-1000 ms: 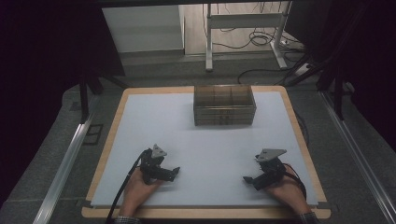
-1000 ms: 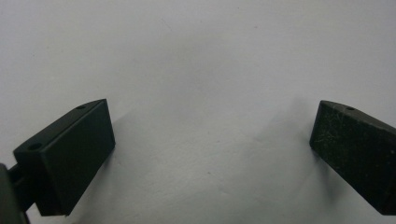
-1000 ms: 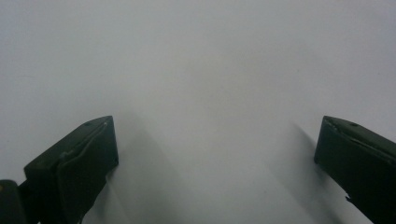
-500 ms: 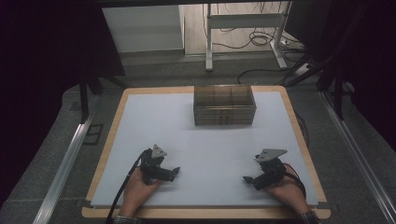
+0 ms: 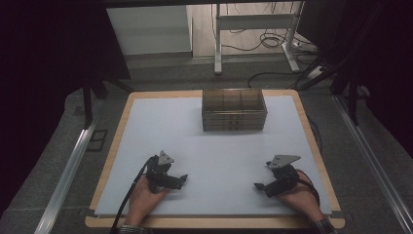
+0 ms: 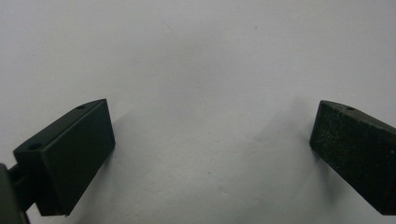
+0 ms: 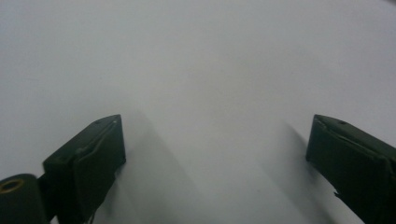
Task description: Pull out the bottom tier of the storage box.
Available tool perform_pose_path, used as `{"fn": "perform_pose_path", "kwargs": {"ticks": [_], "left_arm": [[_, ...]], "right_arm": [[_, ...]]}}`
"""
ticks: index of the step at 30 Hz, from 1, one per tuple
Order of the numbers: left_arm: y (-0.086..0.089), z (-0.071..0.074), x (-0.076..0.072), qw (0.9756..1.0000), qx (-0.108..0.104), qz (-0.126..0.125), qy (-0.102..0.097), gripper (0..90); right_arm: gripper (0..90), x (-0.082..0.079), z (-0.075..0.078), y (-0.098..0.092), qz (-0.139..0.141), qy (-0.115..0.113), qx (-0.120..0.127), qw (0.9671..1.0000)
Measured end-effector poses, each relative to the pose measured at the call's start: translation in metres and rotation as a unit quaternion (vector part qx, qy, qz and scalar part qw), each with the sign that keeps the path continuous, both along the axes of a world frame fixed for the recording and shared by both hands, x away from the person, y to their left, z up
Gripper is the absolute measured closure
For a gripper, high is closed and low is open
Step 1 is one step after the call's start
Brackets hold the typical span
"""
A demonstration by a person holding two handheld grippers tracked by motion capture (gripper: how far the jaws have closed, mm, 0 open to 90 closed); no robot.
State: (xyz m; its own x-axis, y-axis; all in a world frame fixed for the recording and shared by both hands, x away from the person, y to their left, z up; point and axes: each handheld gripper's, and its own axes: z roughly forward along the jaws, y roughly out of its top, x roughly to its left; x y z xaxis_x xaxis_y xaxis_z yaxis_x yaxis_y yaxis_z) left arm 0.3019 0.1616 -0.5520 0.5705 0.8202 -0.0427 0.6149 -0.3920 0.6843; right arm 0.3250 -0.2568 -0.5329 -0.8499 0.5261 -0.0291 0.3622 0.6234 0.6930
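Observation:
A dark see-through box (image 5: 234, 109) with several compartments stands at the far middle of the white mat (image 5: 214, 146). My left gripper (image 5: 181, 179) rests low on the mat near the front left, held in a hand, pointing right. My right gripper (image 5: 258, 186) rests near the front right, pointing left. In the left gripper view the left gripper (image 6: 212, 140) has its jaws wide apart over bare white mat, nothing between them. The right gripper (image 7: 215, 149) in the right gripper view is likewise open over bare mat.
The mat lies on a wooden tabletop (image 5: 117, 141) with a narrow rim showing all round. Metal rails (image 5: 68, 170) run along the table's left and right sides. Beyond the far edge stand a desk frame (image 5: 253, 29) and floor cables (image 5: 272, 44).

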Motion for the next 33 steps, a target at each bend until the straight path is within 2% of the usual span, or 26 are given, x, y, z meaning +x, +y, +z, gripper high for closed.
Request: {"fn": "perform_pose_path", "kwargs": {"ticks": [6, 16, 19, 26, 29, 33], "left_arm": [[0.0, 0.0, 0.0, 1.0, 0.0, 0.0, 0.0, 0.0], [0.0, 0.0, 0.0, 1.0, 0.0, 0.0, 0.0, 0.0], [0.0, 0.0, 0.0, 1.0, 0.0, 0.0, 0.0, 0.0], [0.0, 0.0, 0.0, 1.0, 0.0, 0.0, 0.0, 0.0], [0.0, 0.0, 0.0, 1.0, 0.0, 0.0, 0.0, 0.0], [0.0, 0.0, 0.0, 1.0, 0.0, 0.0, 0.0, 0.0]], "right_arm": [[14.6, 0.002, 0.007, -0.002, 0.006, -0.003, -0.016, 0.9998], [18.3, 0.006, 0.021, 0.006, 0.011, -0.03, -0.037, 0.9988], [18.5, 0.008, 0.026, 0.01, 0.01, -0.047, -0.051, 0.9975], [19.3, 0.012, 0.026, 0.02, 0.007, -0.07, -0.078, 0.9945], [19.3, 0.014, 0.026, 0.023, 0.007, -0.074, -0.079, 0.9941], [19.3, 0.017, 0.027, 0.029, 0.005, -0.089, -0.092, 0.9918]]}}
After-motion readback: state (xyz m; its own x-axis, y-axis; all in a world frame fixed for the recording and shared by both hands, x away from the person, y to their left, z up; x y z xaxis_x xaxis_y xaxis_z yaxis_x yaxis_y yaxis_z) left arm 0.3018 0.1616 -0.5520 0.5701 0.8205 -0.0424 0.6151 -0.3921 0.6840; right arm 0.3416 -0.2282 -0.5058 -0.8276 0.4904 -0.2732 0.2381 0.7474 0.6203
